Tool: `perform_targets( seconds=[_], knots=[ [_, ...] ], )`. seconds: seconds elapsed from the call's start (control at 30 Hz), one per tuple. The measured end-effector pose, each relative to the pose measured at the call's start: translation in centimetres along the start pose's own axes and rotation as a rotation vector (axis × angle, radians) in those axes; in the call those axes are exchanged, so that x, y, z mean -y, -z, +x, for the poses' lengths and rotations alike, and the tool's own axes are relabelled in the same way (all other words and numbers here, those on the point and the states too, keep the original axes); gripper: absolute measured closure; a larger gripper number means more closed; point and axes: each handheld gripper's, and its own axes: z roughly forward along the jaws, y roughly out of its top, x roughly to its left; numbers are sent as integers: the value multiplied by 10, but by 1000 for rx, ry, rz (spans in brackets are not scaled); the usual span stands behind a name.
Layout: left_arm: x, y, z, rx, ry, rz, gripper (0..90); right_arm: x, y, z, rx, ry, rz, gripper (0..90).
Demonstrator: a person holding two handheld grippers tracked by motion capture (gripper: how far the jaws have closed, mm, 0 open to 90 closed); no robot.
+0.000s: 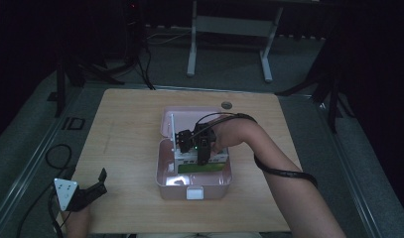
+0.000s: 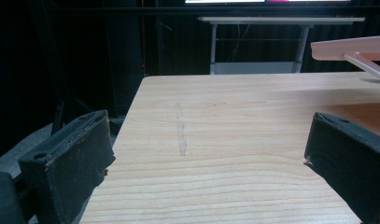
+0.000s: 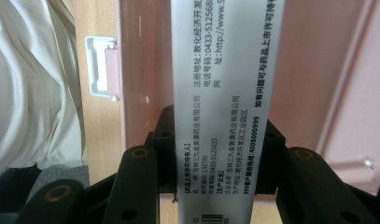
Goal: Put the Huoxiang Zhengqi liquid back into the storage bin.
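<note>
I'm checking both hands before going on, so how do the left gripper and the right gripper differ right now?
The left gripper is open with nothing between its jaws; the right gripper is shut on a printed box. The left one sits low at the wooden table's near corner; the right one reaches down into the pink bin. Both have black jaws.

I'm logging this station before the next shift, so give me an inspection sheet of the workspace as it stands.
Surface: light wooden table, faint scuff mark.
Job's things: pink plastic storage box, lid open at the back; white printed carton gripped over it; green-edged carton inside.
Clutter: nothing seen.
Grippers: right gripper shut on the white carton, over the box; left gripper open, near the table's front left corner.
Cables: black cable round the right forearm; another loops on the floor at left.
Surroundings: dark room, white-legged table frame behind.
</note>
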Motion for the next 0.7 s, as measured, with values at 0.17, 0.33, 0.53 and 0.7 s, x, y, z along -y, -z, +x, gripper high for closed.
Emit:
perform_targets(
  seconds=[0.17,0.33,0.53,0.7],
  knots=[
    [0,0,0,2,-1,1,11,-2,-20,0,-22,-2,11,618],
    [0,0,0,3,-3,2,11,-3,-32,-1,-32,-4,7,618],
    [0,0,0,4,-2,2,11,-5,-53,2,-54,6,6,618],
    [0,0,0,5,-1,0,11,-5,-77,2,-56,-10,42,618]
  ],
)
